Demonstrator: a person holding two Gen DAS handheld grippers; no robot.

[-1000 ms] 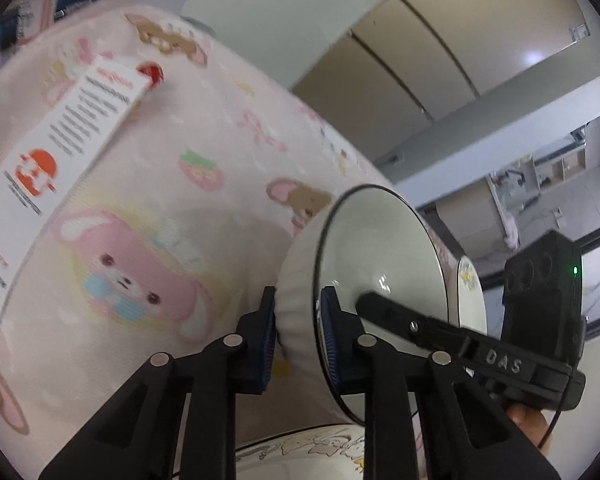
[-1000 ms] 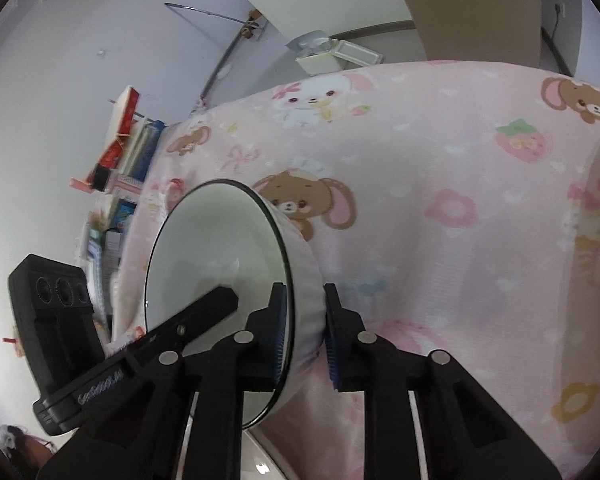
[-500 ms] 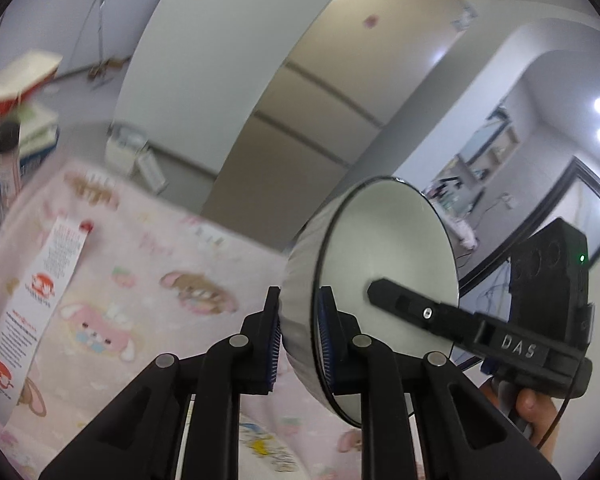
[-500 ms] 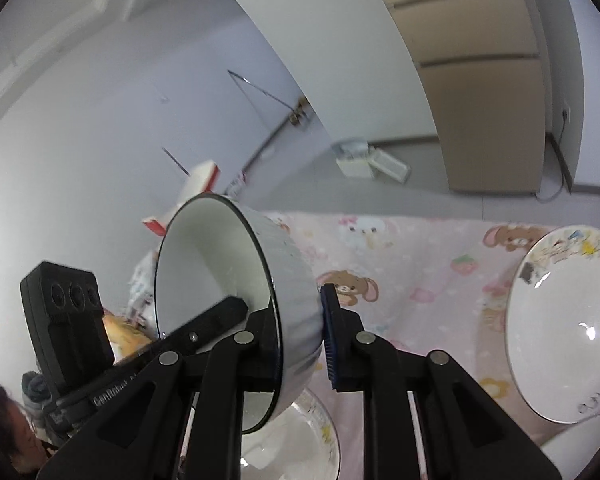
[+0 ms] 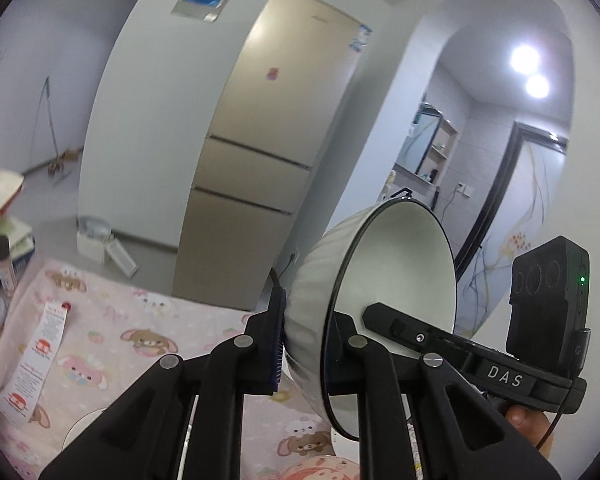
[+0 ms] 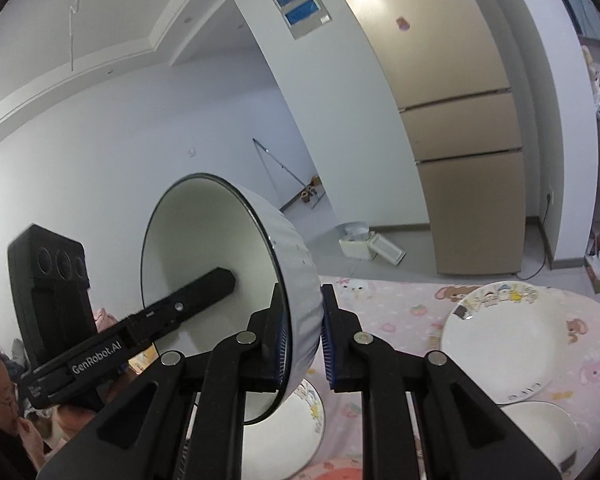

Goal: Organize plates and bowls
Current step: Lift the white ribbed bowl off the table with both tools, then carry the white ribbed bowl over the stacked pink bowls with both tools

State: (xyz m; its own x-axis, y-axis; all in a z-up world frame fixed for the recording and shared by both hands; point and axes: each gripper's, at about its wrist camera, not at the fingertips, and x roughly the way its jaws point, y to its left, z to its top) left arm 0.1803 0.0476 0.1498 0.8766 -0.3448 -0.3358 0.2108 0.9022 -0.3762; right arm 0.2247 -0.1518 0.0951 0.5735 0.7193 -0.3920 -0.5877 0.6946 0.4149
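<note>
Both claws are gripping one white ceramic bowl with a ribbed outer wall and a thin dark rim (image 5: 396, 280), holding it up in the air above the pink cartoon-print tablecloth (image 5: 132, 336). Its smooth inside is facing sideways rather than up. The left gripper (image 5: 304, 340) is closing its jaws on the bowl's wall near the rim, one blue pad against the ribbed outside and the other inside the bowl. The right gripper (image 6: 304, 340) is pinching the opposite part of the wall the same way, its jaws nearly together with only the wall between them.

The left wrist view is showing the right gripper's black body lettered DAS reaching into the bowl, a fingertip of the hand (image 5: 520, 420) under it, a long white leaflet with red print (image 5: 36, 364) lying on the cloth at the left, and a bathroom doorway with two ceiling lights (image 5: 528, 68).

The right wrist view is showing what the other lacks: a large white plate with cartoon figures along its edge (image 6: 504, 340) lying on the cloth at the right, a second white dish (image 6: 540, 432) just below it, and another decorated white plate (image 6: 292, 428) lying beneath the raised bowl. A tall beige refrigerator (image 6: 460, 140) is standing behind the table in both views.
</note>
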